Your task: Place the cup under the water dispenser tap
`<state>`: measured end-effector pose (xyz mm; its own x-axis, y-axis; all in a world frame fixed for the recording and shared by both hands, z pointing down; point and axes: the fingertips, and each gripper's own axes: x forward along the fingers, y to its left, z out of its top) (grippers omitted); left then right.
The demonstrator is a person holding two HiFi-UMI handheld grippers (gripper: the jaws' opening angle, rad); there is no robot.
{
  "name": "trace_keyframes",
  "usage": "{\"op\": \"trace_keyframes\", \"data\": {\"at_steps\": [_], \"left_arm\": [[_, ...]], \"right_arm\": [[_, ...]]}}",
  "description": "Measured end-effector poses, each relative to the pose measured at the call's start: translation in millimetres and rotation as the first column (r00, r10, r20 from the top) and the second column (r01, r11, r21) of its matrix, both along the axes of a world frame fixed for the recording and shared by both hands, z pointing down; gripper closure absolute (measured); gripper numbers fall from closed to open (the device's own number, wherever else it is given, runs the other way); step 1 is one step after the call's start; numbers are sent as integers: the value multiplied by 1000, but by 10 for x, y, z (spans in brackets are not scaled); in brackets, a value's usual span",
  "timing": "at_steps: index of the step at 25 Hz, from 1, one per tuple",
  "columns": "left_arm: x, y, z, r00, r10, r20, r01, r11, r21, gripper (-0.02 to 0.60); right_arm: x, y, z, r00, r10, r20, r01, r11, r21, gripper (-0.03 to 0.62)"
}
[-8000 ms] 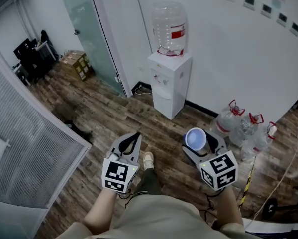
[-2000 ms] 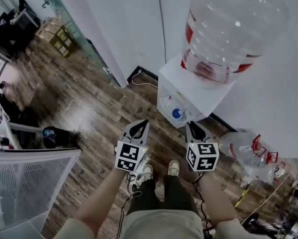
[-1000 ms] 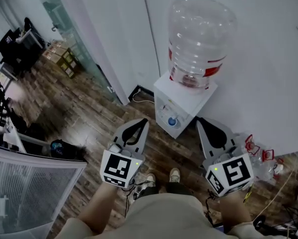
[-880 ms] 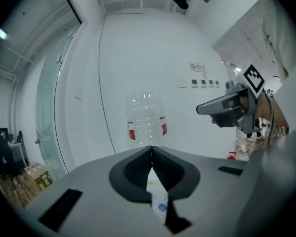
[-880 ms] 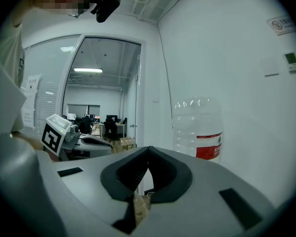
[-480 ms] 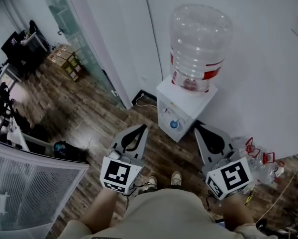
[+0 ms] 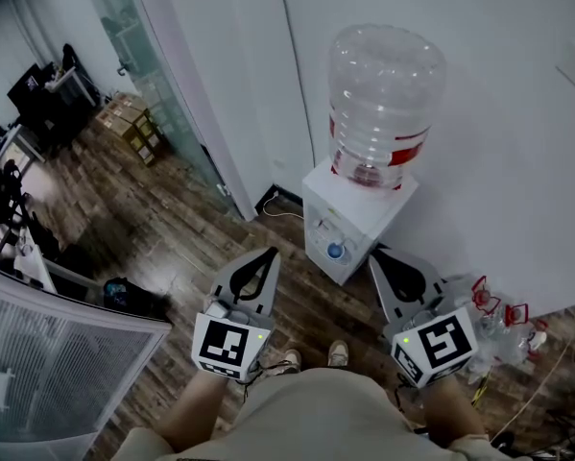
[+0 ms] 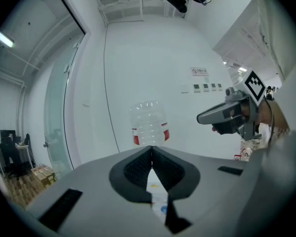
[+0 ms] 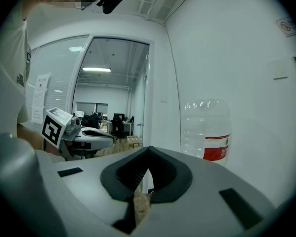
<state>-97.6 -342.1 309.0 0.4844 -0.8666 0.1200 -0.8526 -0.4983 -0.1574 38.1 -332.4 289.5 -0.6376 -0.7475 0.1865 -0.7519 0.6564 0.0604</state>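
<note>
Wooden floor [image 7: 172, 224], blue cup [image 7: 336, 251] in dispenser [image 7: 366, 221] recess, bottle [image 7: 383, 94] atop

Water dispenser [image 7: 356, 209] standing against the wall, bottle [image 7: 383, 94] sitting on top — cup [image 7: 336, 251] sitting in its front recess. Left claw [image 7: 271, 254] and right claw [image 7: 373, 254] hanging before it, one on either side. Spare bottles [image 7: 503, 317] lying on the floor to its right — boxes [image 7: 133, 123] sitting far left.

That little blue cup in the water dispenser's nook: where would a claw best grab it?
Probably its side wall, just below the rim, coming in level from the front. The blue cup stands upright inside the water dispenser's recess, so only the open front looks clear. The right claw, shut now, would need to open first.
</note>
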Motion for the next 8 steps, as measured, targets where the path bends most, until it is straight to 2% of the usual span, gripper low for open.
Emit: {"op": "trace_keyframes", "data": {"at_steps": [8], "left_arm": [[23, 102, -45, 1000, 13, 3, -13, 1000, -3, 575]], "right_arm": [[130, -10, 34, 999, 35, 17, -35, 999, -25, 588]]}}
